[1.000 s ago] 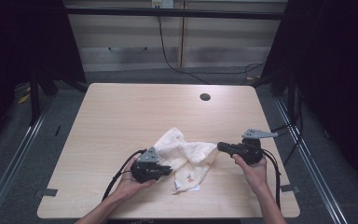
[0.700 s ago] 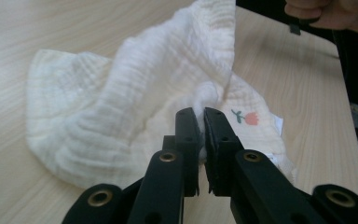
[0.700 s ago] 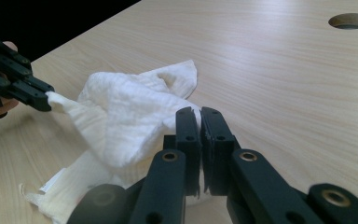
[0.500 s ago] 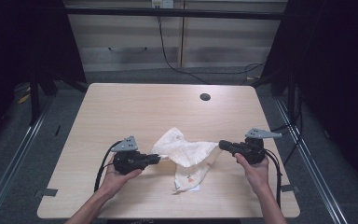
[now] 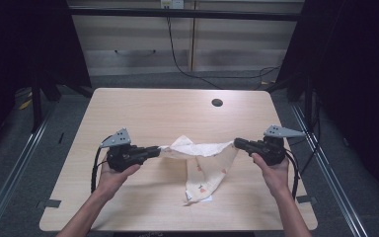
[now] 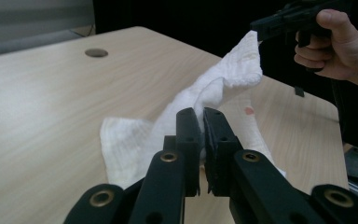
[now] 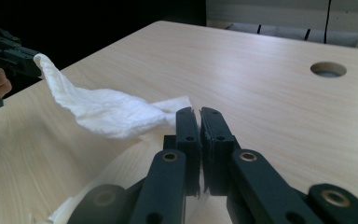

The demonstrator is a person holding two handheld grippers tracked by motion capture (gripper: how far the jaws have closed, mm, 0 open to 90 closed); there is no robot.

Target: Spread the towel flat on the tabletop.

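Worktop (image 5: 143, 108) under cloth (image 5: 205, 165): top edge stretched left-right, rest hanging; left gripper (image 5: 157, 149), right gripper (image 5: 237, 142) jaws clamped on corners.

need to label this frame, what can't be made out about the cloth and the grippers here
- Cloth: the small reddish marks are too small in the high view to read as a pattern.
- Cloth corner in the left gripper: hidden between its shut jaws in the left gripper view.
- Corner in the right gripper: likewise hidden by the jaws.
- Cloth's underside: hidden by its own folds on the table.
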